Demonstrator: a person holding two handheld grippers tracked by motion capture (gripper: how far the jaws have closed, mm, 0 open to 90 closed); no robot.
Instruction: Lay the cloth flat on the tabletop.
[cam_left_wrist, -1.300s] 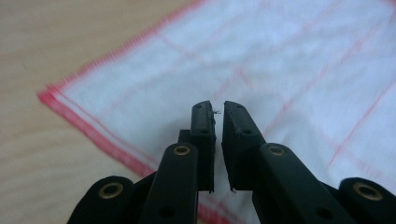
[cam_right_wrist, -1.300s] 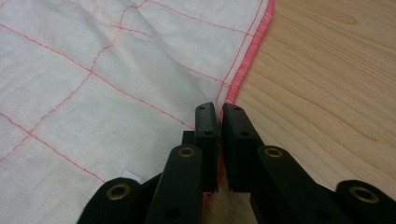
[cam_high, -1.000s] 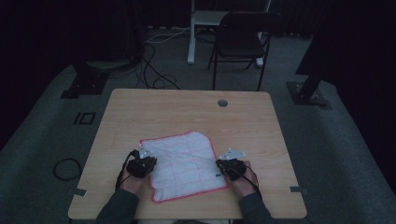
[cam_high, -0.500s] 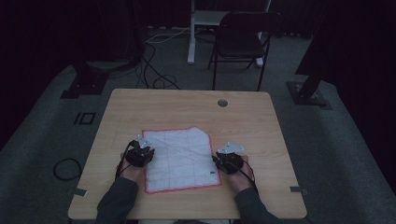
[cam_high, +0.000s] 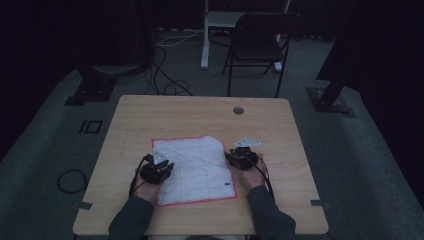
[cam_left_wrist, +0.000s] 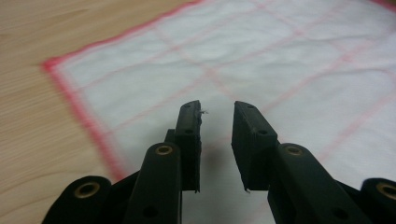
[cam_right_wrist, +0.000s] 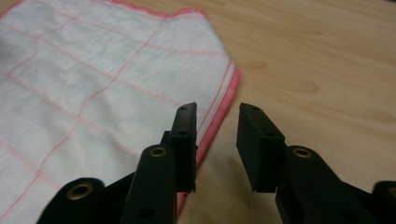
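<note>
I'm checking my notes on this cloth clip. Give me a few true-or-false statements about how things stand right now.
1. Both grippers are open. True: the left gripper and right gripper each show a gap between the jaws.
2. The cloth is plain blue. False: it is white with red lines and a red border.
3. The right gripper is at the cloth's edge. True: the red hem runs beside its jaws.
4. A cup stands on the table. False: there is a cloth, no cup.
5. The chair stands on the table. False: it stands on the floor beyond it.
</note>
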